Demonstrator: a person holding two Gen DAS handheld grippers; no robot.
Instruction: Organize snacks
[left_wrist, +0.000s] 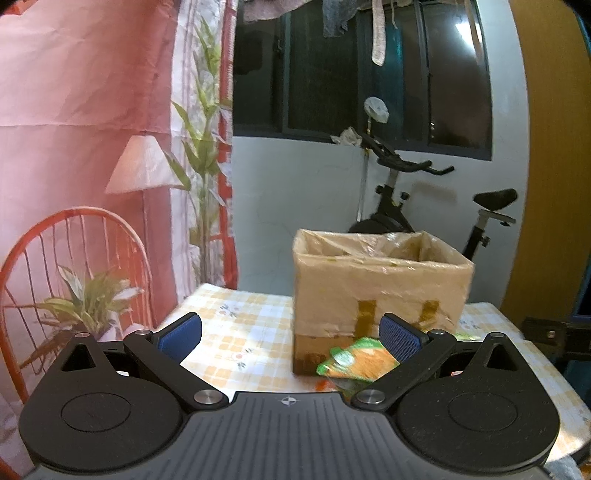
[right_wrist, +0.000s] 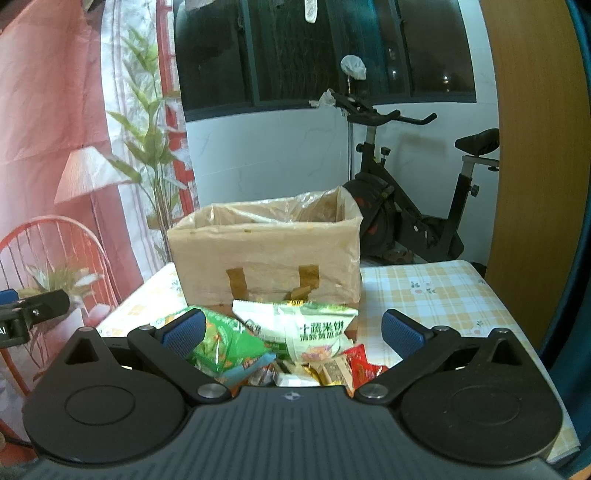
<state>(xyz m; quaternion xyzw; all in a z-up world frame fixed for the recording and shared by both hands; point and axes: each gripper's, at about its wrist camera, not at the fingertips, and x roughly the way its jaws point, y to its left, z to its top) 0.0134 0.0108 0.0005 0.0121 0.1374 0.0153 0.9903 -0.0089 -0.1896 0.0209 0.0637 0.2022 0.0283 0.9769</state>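
- Left gripper (left_wrist: 290, 334): blue pads spread wide with nothing between them; it hung above the checked tablecloth (left_wrist: 240, 332), pointing at the cardboard box (left_wrist: 376, 295).
- Right gripper (right_wrist: 293, 330): fingers likewise apart and empty; it hovered over the snack pile (right_wrist: 288, 350).
- Snack pile: lay on the tablecloth against the box's front face; a white-and-green rice-cracker packet (right_wrist: 314, 328) rested uppermost, a green bag (right_wrist: 229, 343) to its left, a red wrapper (right_wrist: 364, 367) to its right.
- Cardboard box: stood open-topped at mid-table, lined with clear plastic held by brown tape strips; contents could not be seen.
- Background: exercise bike (right_wrist: 406, 206) beneath a dark window (right_wrist: 325, 51); printed backdrop at left.
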